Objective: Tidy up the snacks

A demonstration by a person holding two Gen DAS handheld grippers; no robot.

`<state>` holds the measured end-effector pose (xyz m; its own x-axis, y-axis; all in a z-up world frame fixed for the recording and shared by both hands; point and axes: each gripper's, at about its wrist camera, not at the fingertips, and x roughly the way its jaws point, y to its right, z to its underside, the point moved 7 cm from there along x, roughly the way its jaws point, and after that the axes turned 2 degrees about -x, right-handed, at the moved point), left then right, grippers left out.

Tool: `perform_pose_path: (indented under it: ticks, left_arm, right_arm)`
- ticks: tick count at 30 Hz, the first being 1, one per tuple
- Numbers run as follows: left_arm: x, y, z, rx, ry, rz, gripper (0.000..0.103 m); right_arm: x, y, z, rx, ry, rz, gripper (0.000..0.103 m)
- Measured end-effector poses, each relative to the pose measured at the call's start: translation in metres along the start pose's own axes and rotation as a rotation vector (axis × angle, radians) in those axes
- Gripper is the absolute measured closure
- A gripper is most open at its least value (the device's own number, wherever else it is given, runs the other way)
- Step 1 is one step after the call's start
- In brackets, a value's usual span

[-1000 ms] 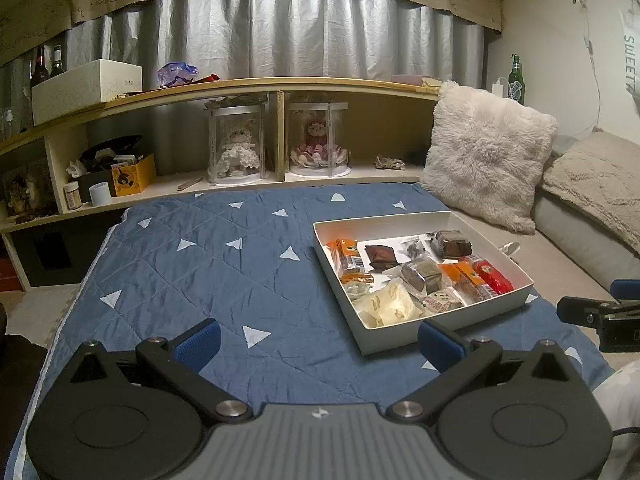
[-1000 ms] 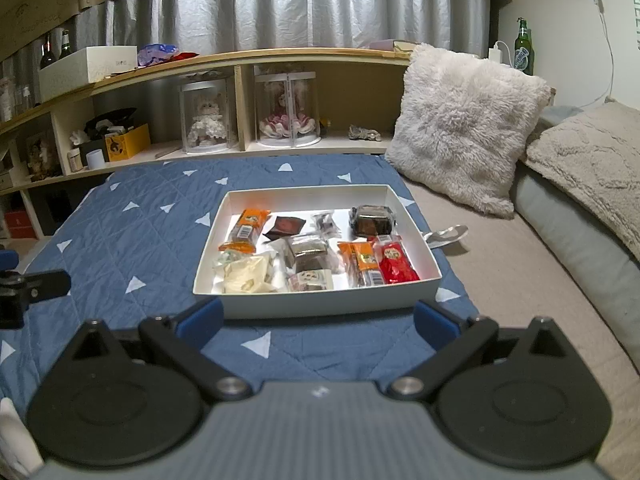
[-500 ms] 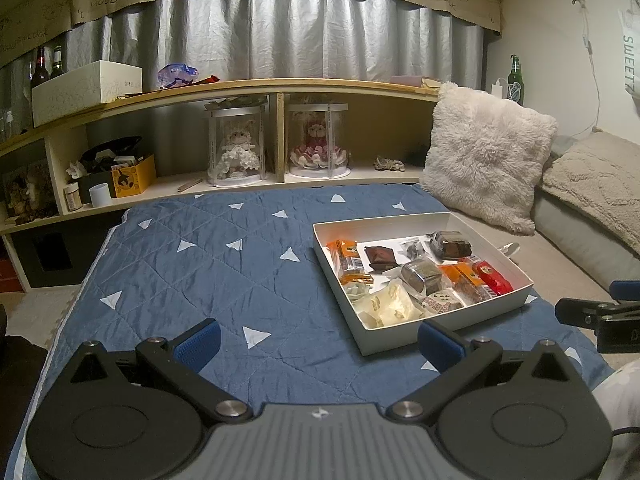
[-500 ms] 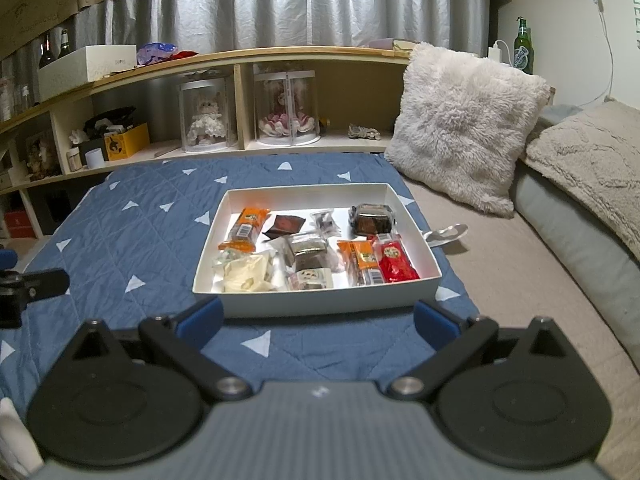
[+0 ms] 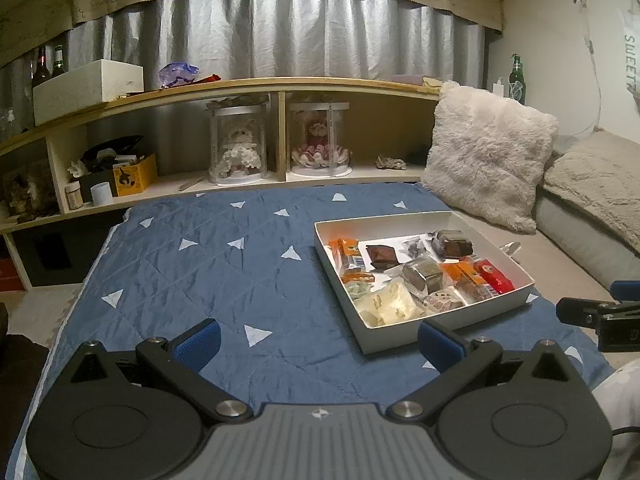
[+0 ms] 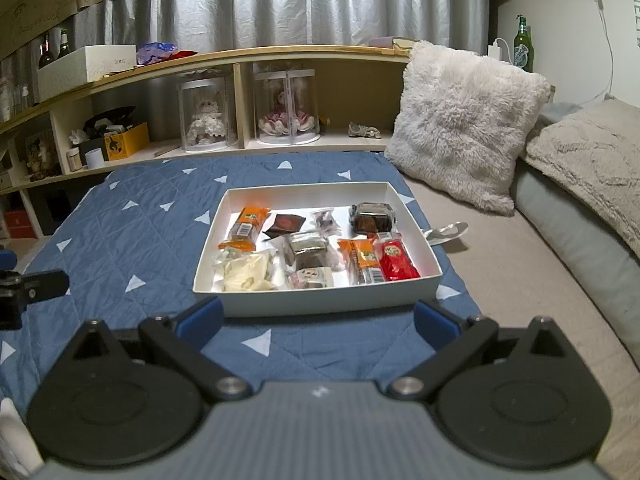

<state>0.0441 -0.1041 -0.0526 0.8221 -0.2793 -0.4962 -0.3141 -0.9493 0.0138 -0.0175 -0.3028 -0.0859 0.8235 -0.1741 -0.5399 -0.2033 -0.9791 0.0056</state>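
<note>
Snacks [image 6: 316, 250] boxed; both grippers' jaws apart.

My right gripper [image 5: 600, 316] is cut off at the left view's edge; snack wrapper [image 6: 310, 278] labels are unreadable.

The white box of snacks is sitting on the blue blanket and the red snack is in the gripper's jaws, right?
Not quite. The white box does sit on the blue blanket, but the red snack lies inside the box. The right wrist view shows the right gripper open and holding nothing.
</note>
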Motion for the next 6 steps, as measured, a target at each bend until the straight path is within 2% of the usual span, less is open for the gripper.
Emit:
perform_pose_path:
  ticks: [6]
  left_arm:
    - [-0.0005, -0.0005, 0.0011, -0.003, -0.005, -0.001, 0.0]
  right_arm:
    - [-0.0003, -0.001, 0.0016, 0.002, -0.001, 0.0, 0.001]
